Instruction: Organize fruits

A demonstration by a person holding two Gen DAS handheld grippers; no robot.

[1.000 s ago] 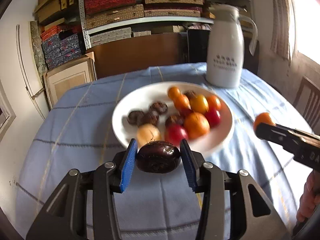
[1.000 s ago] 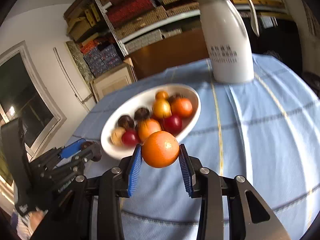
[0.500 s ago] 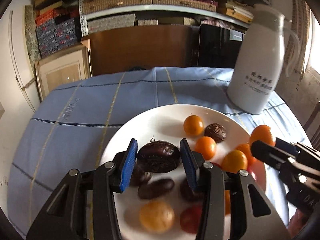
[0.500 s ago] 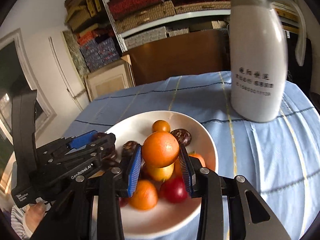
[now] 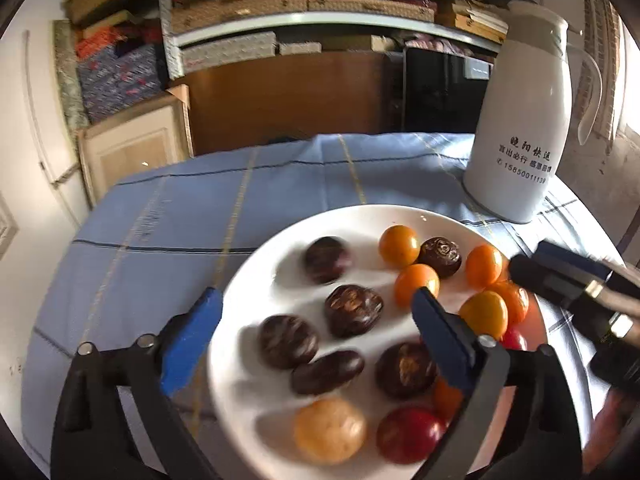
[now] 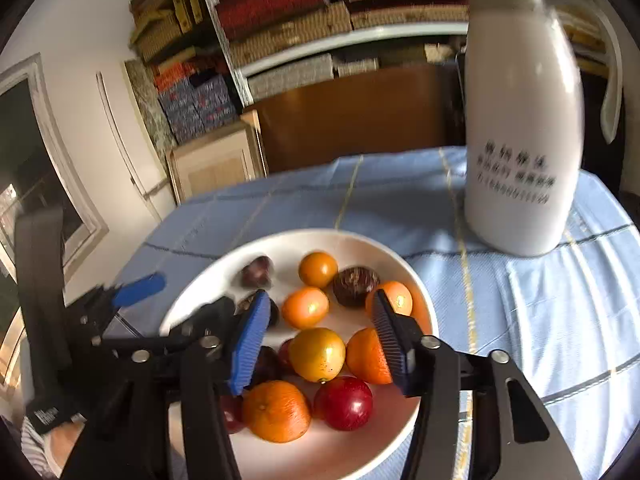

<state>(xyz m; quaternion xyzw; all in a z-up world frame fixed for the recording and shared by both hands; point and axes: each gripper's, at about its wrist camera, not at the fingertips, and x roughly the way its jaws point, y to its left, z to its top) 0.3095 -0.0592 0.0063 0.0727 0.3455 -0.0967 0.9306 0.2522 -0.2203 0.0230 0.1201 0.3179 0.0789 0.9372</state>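
A: What is changing over the white plate (image 5: 248,292)?

B: Both jaws have just been opening. The left hand-held gripper (image 5: 316,322) is standing released, wide apart, with nothing between its pads. A second ago it was clamping a dark passion fruit short of the plate's near rim; that one is probably the blurred dark fruit (image 5: 327,259) now lying toward the plate's far left.

A: And the other one?

B: The right hand-held gripper (image 6: 318,332) is also letting go, its jaws partly spread. The orange it was carrying is no longer pinched; I'd guess it is the orange fruit (image 6: 366,356) lying in the plate right against its right pad, though I cannot tell for sure.

A: So where does that leave the sorting?

B: Dark fruits are gathering on the plate's left half, orange, yellow and red ones on the half nearer the white jug (image 5: 520,128). Both deliveries look finished, and both grippers are hovering empty over the plate on the blue-clothed bench (image 5: 160,220).
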